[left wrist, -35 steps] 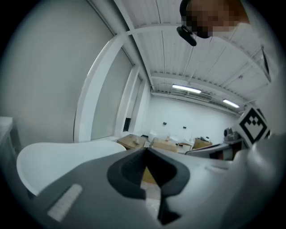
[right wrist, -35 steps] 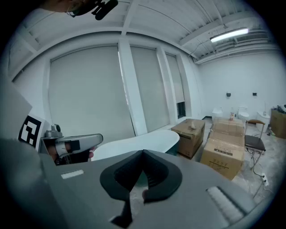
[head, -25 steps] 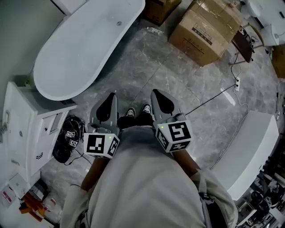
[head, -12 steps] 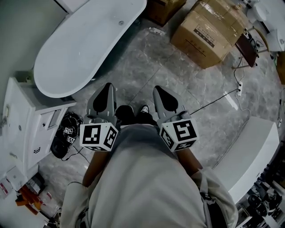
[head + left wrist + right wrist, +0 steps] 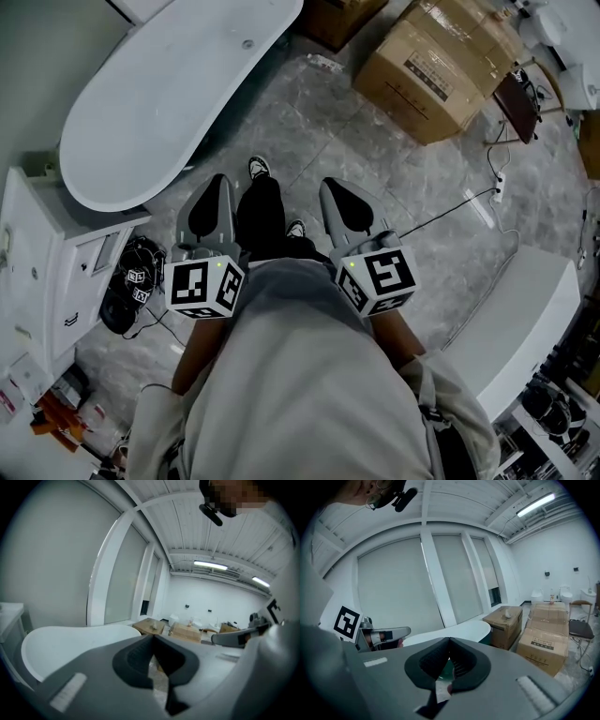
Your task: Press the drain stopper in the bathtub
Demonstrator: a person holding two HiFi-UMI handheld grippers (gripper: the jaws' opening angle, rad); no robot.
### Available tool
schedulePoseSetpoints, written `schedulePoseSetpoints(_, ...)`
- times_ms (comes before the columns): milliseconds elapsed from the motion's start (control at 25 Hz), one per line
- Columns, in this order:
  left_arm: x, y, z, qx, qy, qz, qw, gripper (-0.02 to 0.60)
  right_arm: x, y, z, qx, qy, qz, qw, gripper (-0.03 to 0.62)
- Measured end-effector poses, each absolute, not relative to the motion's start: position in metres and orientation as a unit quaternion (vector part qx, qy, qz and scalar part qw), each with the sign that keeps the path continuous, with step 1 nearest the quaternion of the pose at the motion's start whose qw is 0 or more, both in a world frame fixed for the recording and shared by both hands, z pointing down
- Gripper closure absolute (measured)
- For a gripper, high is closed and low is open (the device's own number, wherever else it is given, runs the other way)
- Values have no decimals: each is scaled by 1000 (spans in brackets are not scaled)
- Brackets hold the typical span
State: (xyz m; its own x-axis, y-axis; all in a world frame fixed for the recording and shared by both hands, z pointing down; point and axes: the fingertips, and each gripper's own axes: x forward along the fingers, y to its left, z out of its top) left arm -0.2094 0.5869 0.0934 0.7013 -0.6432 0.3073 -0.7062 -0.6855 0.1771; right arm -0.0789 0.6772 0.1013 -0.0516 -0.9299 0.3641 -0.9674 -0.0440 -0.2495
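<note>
As a shoe [image 5: 260, 169] swings forward from under the body, the head view puts the bathtub [image 5: 141, 103] at upper left, closer than before, with its drain stopper [image 5: 248, 43] far off. In the left gripper view the left gripper [image 5: 153, 638] is closed and empty. In the right gripper view the right gripper [image 5: 449, 640] is the same.

we see a white bathtub [image 5: 159, 103], a grey marbled floor [image 5: 375, 173], brown cardboard boxes [image 5: 436, 66], black trousers [image 5: 261, 216] and a thin black cable [image 5: 443, 212].
</note>
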Motion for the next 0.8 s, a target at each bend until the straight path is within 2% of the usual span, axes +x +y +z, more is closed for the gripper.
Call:
schedulePoseSetpoints(200, -182, 555, 98, 913, -357, 102, 168, 581, -56, 646, 105, 688, -689, 225, 52, 594)
schedulePoseSetpoints(800, -126, 400, 86, 921, -338, 108, 160, 581, -14, 492, 101, 685, -686, 241, 48, 594)
